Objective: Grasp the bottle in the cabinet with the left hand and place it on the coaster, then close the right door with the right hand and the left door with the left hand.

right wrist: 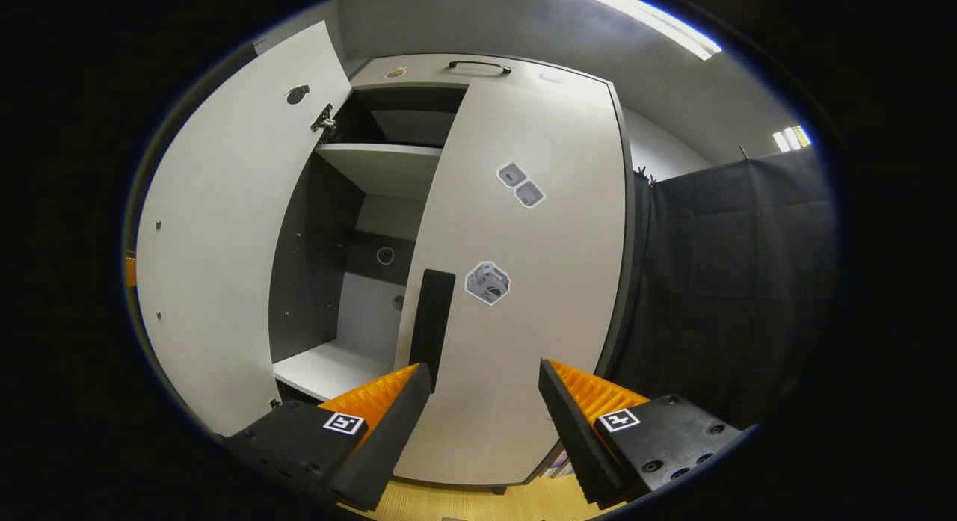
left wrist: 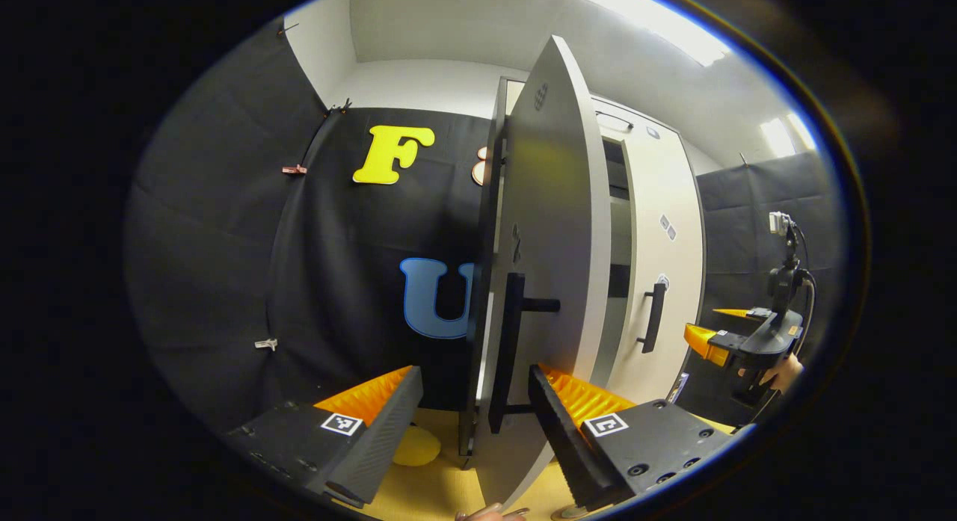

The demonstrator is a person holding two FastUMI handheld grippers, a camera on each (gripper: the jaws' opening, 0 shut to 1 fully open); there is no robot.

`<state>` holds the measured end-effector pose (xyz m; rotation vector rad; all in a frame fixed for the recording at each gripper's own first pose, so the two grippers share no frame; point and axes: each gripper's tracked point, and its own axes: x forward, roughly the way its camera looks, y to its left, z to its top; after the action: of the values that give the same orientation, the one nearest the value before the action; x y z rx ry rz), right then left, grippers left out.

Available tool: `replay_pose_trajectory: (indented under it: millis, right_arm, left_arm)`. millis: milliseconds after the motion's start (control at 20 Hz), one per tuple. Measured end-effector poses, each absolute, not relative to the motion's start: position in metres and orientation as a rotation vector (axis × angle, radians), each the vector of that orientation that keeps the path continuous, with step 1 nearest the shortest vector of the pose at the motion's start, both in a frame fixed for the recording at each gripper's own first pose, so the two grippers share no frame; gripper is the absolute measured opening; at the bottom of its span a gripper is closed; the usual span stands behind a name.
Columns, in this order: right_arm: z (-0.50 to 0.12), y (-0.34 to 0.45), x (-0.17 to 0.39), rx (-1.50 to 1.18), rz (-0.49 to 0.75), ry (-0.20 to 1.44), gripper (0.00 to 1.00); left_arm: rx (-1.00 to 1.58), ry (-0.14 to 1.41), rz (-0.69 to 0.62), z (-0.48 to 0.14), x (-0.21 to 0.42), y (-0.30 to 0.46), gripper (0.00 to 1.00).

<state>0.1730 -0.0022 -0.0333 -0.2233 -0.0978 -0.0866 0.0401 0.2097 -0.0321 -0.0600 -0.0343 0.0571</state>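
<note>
My left gripper view sits very near the open left door, looking along its edge. My right gripper view faces the closed right door from close in front. Both views share the cabinet, perhaps its shelves also.

From my left tool, fingers spread apart, I log the left door standing open edge-on, its black handle in the gap between the fingers. Beyond it, the right door lies closed, with its own black handle. Far right, the other tool, hand-held; low on the wooden tabletop, a yellow coaster.
</note>
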Motion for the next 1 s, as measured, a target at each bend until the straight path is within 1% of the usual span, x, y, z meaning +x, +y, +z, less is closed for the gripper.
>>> replay_pose_trajectory:
  millis: [150, 200, 250, 300, 350, 400, 600, 850, 1000]
  right_arm:
    - [-0.031, -0.009, 0.179, -0.209, -0.053, -0.098, 0.97]
    - [-0.031, -0.012, 0.182, -0.206, -0.043, -0.098, 0.98]
    - [-0.03, -0.013, 0.185, -0.202, -0.031, -0.099, 0.98]
    - [-0.029, -0.014, 0.186, -0.199, -0.019, -0.103, 0.98]
    - [-0.028, -0.016, 0.188, -0.2, -0.007, -0.108, 0.97]
    - [-0.026, -0.019, 0.191, -0.205, 0.0, -0.111, 0.97]
    - [-0.024, -0.031, 0.198, -0.201, 0.032, -0.117, 0.97]
    - [-0.024, -0.049, 0.204, -0.17, 0.05, -0.113, 0.97]
    - [-0.02, -0.056, 0.205, -0.161, 0.062, -0.125, 0.97]
  left_arm:
    - [-0.063, -0.037, 0.076, -0.032, 0.042, 0.197, 0.92]
    - [-0.069, -0.038, 0.084, -0.033, 0.043, 0.197, 0.87]
    - [-0.073, -0.039, 0.089, -0.033, 0.044, 0.195, 0.92]
    - [-0.076, -0.039, 0.092, -0.034, 0.044, 0.189, 0.92]
    - [-0.08, -0.038, 0.092, -0.034, 0.045, 0.181, 0.87]
    - [-0.083, -0.038, 0.092, -0.036, 0.047, 0.174, 0.92]
    - [-0.075, -0.046, 0.087, -0.035, 0.061, 0.145, 0.92]
    - [-0.067, -0.063, 0.155, -0.035, 0.085, 0.137, 0.92]
    - [-0.077, -0.075, 0.147, -0.033, 0.095, 0.122, 0.92]
